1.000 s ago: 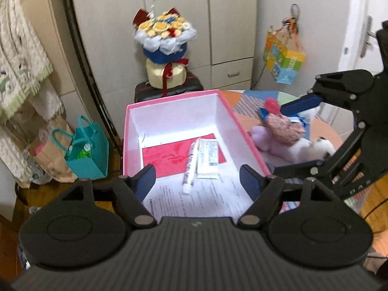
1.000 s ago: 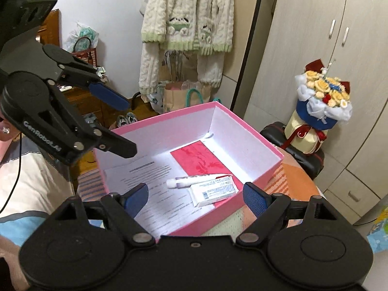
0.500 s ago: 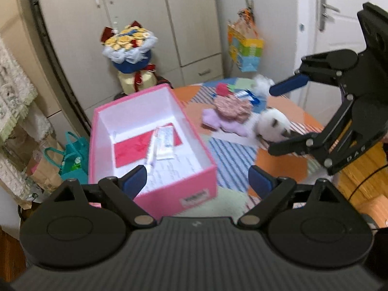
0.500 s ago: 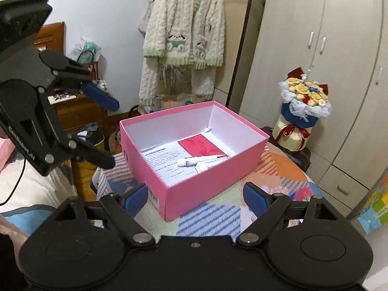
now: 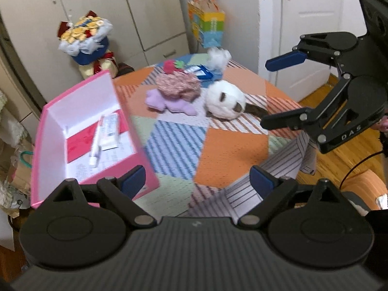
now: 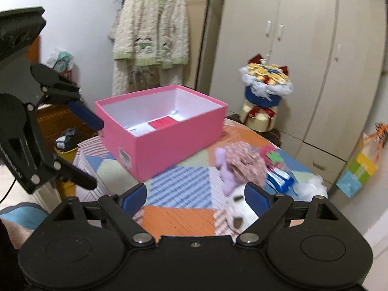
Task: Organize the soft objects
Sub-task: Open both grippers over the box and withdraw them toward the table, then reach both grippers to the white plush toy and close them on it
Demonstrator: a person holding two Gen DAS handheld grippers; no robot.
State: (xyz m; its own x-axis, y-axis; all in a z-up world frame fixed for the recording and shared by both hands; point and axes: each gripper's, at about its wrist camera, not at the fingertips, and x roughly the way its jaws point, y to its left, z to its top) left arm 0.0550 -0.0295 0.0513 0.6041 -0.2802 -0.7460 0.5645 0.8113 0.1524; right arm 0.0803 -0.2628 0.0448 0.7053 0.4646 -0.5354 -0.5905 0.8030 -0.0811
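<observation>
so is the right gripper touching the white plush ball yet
Apart. The left wrist view shows the right gripper, jaws open, hanging above the white plush ball with patchwork cloth visible between.

A round table [image 5: 230, 145] under a patchwork cloth carries everything. The pink box [image 5: 145, 169] stands open at its left edge. Right of the box lie a purple plush [image 5: 169, 101] and a white plush [image 5: 225, 101], touching; beyond them, a blue packet [image 5: 202, 71] and a fluffy white toy [image 5: 218, 57].
</observation>
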